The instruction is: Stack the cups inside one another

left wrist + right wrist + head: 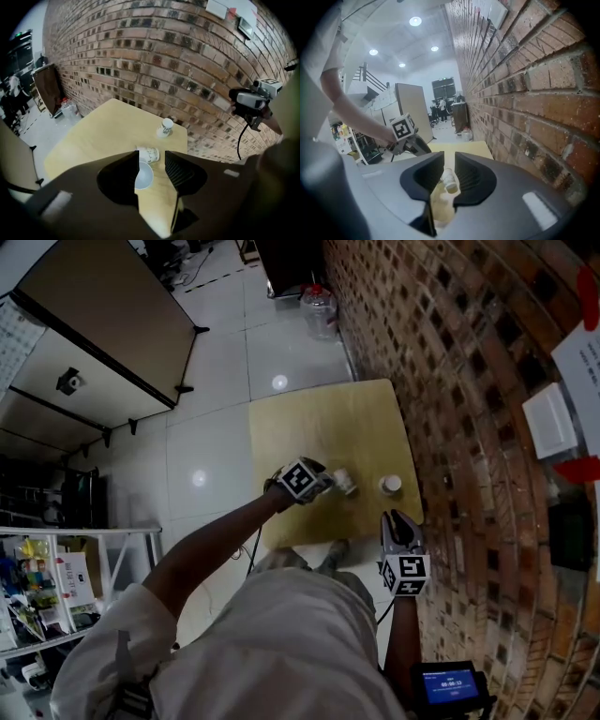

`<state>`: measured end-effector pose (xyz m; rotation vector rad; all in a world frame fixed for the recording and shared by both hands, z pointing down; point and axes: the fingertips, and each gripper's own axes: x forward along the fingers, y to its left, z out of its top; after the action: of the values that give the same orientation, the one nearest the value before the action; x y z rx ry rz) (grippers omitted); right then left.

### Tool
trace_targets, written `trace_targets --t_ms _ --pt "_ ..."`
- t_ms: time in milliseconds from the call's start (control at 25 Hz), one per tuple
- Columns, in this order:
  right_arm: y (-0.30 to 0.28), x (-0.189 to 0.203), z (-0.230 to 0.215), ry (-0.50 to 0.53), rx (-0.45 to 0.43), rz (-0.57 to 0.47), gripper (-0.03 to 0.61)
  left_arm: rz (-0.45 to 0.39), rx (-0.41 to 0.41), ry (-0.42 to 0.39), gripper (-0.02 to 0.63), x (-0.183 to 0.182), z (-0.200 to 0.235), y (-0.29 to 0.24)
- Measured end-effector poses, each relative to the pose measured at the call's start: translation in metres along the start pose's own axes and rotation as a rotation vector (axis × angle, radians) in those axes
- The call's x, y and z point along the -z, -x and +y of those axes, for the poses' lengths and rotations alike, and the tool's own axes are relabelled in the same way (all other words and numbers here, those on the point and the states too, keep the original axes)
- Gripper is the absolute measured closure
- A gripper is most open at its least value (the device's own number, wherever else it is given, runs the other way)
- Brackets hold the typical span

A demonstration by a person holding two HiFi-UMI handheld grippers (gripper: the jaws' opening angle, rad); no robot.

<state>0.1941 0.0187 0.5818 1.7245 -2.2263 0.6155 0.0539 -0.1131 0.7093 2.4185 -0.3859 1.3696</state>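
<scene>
On the yellow table (319, 427) lie white paper cups. My left gripper (330, 484) hangs over two of them near the front edge. In the left gripper view its jaws (152, 154) stand open; one cup (143, 176) shows its white inside between them, untouched by the pads, and a printed cup (149, 153) lies on its side just beyond the tips. A third cup (165, 127) (391, 485) stands farther right, near the wall. My right gripper (398, 517) points at that cup (450, 180) from short of it, jaws a little apart and empty.
A brick wall (469, 381) runs along the table's right side. On the floor beyond the table stands a clear water jug (319, 307). A brown partition board (112, 315) and a cluttered shelf (37, 587) are at the left.
</scene>
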Motion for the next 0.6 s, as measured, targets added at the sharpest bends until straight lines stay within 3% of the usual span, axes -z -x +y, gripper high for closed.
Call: trace_targets --t_ms 120,320,600 --pt "-0.007 0.004 0.000 -0.005 -0.004 0.009 0.502 0.126 0.049 0.023 0.423 0.007 0.009 -0.023" --pt "-0.019 0.007 0.003 -0.007 -0.012 0.020 0.502 0.109 0.209 -0.013 0.428 -0.008 0.004 -0.063" --pt "-0.038 0.006 0.007 -0.016 -0.035 0.026 0.502 0.234 0.292 -0.051 0.428 0.013 0.017 -0.087"
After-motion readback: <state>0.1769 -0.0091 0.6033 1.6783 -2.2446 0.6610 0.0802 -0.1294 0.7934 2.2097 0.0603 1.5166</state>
